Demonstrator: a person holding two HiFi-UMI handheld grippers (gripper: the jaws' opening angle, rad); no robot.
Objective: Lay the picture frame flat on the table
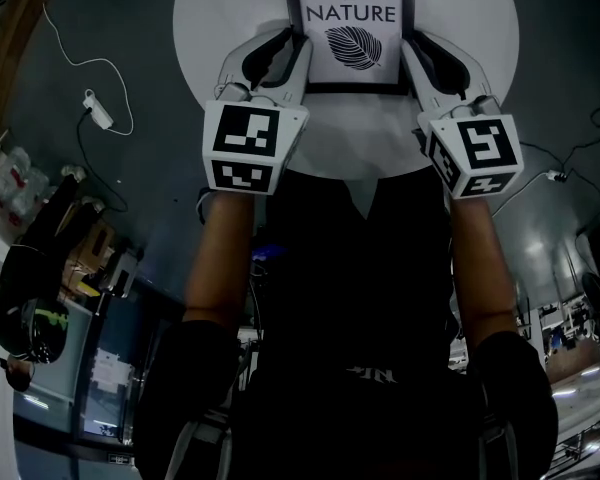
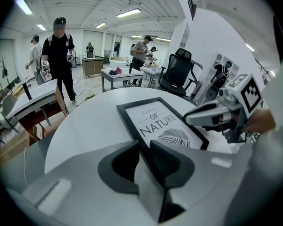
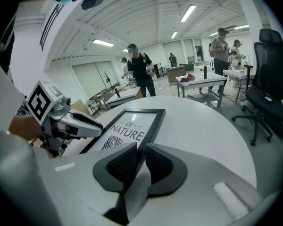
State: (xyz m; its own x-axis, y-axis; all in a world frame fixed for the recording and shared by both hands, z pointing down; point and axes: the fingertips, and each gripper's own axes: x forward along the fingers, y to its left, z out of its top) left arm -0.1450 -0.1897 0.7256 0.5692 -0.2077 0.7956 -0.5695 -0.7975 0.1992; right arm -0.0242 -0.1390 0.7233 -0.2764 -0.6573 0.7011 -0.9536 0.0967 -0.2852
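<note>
A black picture frame (image 1: 348,28) with a white "Love of Nature" leaf print lies face up on the round white table (image 1: 230,8); I cannot tell whether it rests fully on the top. My left gripper (image 1: 280,50) is shut on its left edge near the near corner. My right gripper (image 1: 425,53) is shut on its right edge. In the left gripper view the frame (image 2: 162,124) runs into the narrow slit of my left gripper (image 2: 144,145), with my right gripper (image 2: 198,119) opposite. In the right gripper view the frame (image 3: 127,128) enters my right gripper (image 3: 140,149).
A black office chair (image 3: 269,79) stands beyond the table's right side. Several people (image 2: 59,55) and work tables (image 2: 120,76) are farther back. On the dark floor to the left lie a white power strip and cable (image 1: 98,108).
</note>
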